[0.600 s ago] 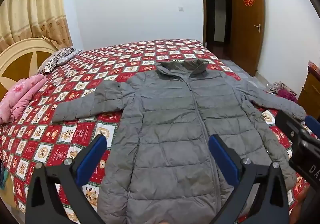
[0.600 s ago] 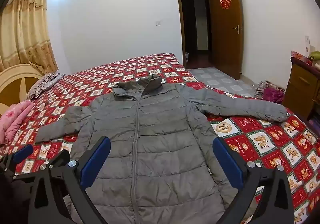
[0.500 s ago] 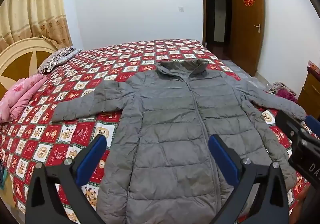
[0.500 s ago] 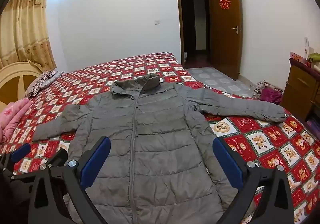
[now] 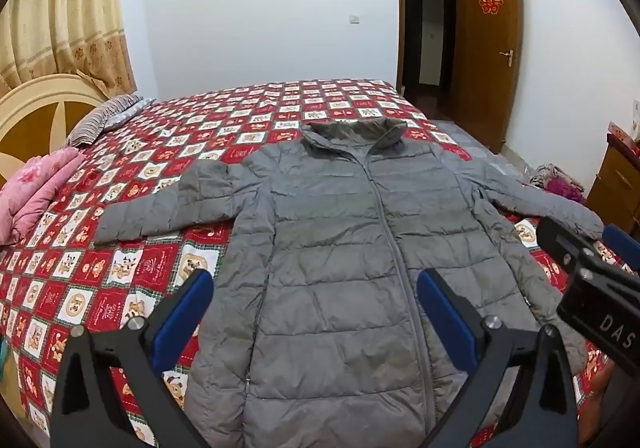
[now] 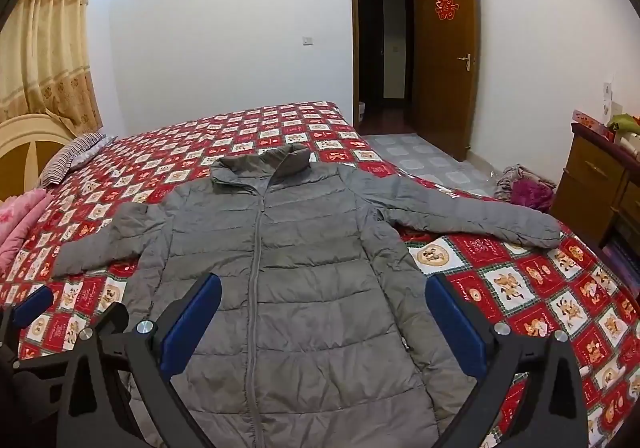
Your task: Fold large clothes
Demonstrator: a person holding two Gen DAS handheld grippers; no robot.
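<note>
A grey quilted puffer jacket (image 5: 340, 256) lies flat and zipped on the bed, front up, collar at the far side, both sleeves spread outward. It also shows in the right wrist view (image 6: 288, 268). My left gripper (image 5: 316, 304) is open and empty, held above the jacket's lower half. My right gripper (image 6: 324, 312) is open and empty, also above the lower half. The right gripper's body (image 5: 592, 288) shows at the right edge of the left wrist view. The left gripper's finger (image 6: 32, 304) shows at the left edge of the right wrist view.
The bed has a red and white checked cover (image 5: 160, 152). A pink quilt (image 5: 36, 192) and a striped pillow (image 5: 104, 120) lie by the headboard at left. A wooden dresser (image 6: 600, 184), a clothes pile on the floor (image 6: 524, 188) and an open door (image 6: 444, 56) are at right.
The right wrist view has shifted slightly, so the jacket sits a little further left in it. Both grippers stay open and the jacket has not moved.
</note>
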